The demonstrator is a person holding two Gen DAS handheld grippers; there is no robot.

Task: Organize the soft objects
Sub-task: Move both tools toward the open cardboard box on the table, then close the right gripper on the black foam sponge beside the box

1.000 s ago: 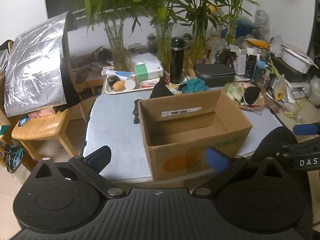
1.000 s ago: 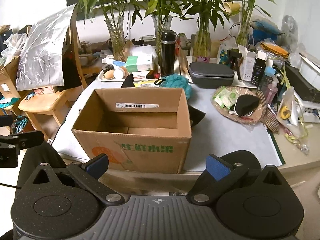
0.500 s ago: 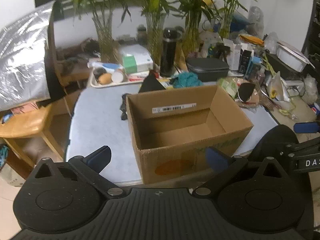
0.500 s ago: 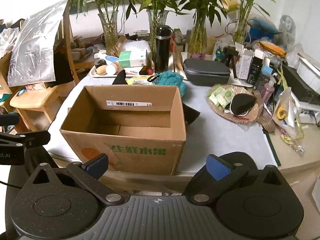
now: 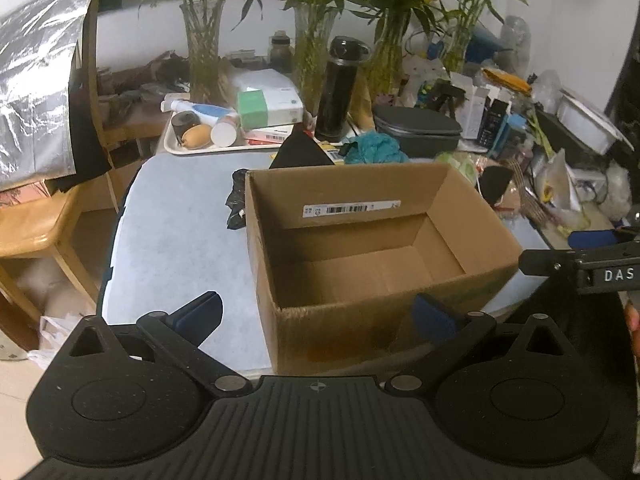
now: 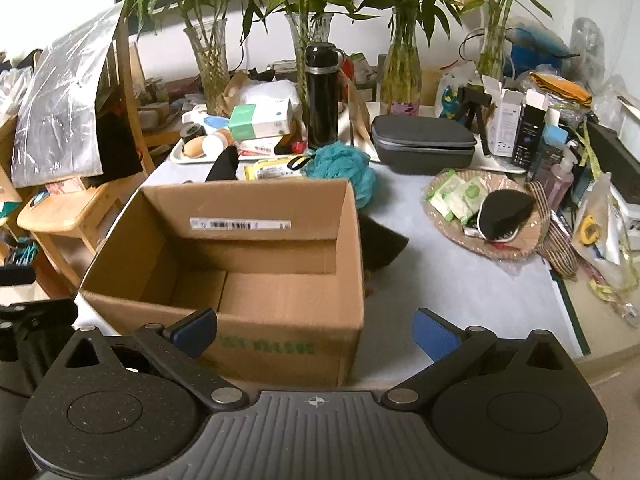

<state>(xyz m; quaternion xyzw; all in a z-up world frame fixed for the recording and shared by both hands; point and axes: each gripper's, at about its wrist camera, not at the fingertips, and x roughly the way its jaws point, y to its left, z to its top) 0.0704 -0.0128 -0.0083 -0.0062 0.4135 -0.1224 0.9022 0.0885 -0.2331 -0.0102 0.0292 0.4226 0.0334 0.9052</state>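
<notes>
Right wrist: rectangular corrugated cardboard box (image 6: 256,264), fluffy teal pouf (image 6: 346,166).

2 wrist fisheyes, near table edge, facing forward-down, sharing cardboard box (image 5: 360,248) (image 6: 256,256), plants beyond

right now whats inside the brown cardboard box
Nothing visible: the open brown cardboard box shows only bare floor flaps and a barcode label. Its near inside wall is hidden.

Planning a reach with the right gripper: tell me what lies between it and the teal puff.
The open cardboard box lies between the right gripper and the teal puff; its inside looks bare. The right wrist view shows this.
</notes>
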